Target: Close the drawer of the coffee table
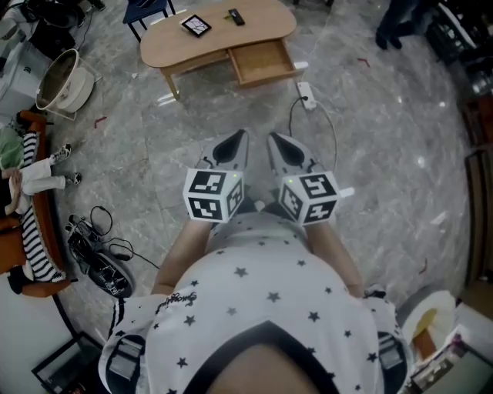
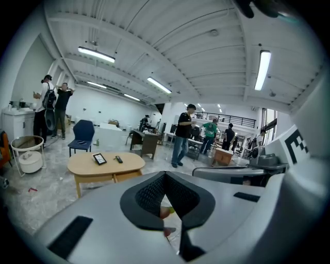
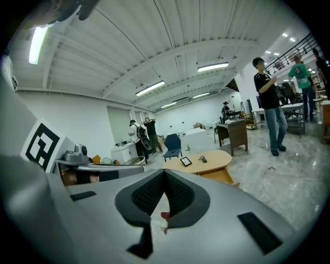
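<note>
Head view: star-printed shirt (image 1: 262, 308) is seen nearest the lens, along the bottom edge. Left gripper (image 1: 240, 135) and right gripper (image 1: 272, 138) are held side by side just ahead of it, marker cubes up, noses aimed toward the coffee table (image 1: 177, 42). Both pairs of jaws are pressed together, nothing clamped. Table is set at top of frame on the grey marble floor (image 1: 370, 154), well apart from both grippers. Drawer (image 1: 262, 61) is pulled out of the table's near side, toward the person, bare wooden bottom exposed. Tablet (image 1: 196, 25) and remote (image 1: 236, 16) are laid on the tabletop, apart from each other. White power strip (image 1: 306, 94) is on the floor just beside the drawer's right corner, cable trailed back toward the grippers. Blue chair (image 1: 146, 9) is parked behind the table.

Left gripper view: jaws are closed tip to tip, nothing held; only a sliver of floor is seen below the tips. Table is seen left of centre beyond the jaws, drawer projecting under the top. A standing person (image 2: 183, 135) in black top and jeans is seen further back.

Right gripper view: jaws are likewise closed on nothing. Table is seen right of centre, drawer sticking out below the top, chair behind it
</note>
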`<state>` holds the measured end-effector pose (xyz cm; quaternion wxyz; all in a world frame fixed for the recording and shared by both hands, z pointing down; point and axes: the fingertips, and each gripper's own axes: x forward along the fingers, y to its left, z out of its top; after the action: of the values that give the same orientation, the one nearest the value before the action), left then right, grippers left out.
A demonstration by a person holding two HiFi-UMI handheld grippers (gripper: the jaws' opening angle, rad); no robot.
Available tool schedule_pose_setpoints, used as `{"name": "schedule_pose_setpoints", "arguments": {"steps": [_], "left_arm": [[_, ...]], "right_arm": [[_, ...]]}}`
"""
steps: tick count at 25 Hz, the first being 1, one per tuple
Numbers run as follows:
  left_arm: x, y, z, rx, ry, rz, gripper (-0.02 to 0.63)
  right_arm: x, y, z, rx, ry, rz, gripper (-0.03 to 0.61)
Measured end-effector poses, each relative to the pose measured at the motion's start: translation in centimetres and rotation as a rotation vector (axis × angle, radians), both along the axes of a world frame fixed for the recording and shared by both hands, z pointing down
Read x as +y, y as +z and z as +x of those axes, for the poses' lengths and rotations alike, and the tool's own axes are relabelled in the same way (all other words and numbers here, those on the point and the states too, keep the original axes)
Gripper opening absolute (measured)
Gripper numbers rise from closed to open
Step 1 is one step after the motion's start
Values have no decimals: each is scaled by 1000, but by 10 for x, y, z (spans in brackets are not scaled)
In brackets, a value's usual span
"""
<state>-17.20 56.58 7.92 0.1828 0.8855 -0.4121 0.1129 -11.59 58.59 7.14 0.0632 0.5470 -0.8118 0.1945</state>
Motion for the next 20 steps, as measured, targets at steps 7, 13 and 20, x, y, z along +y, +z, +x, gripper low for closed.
{"name": "schedule_pose_setpoints", "arguments": {"steps": [7, 13, 20], "left_arm": [[-7, 6, -4, -9, -3, -18, 8], [-29, 15, -1, -19, -4, -21, 8], [-74, 22, 5, -14, 4, -47, 8]], "right_arm": [[-7, 4, 1, 0, 9, -9, 8], [-26, 12, 9, 5, 15, -17, 8], [-67, 17, 15, 12, 17, -38, 8]]}}
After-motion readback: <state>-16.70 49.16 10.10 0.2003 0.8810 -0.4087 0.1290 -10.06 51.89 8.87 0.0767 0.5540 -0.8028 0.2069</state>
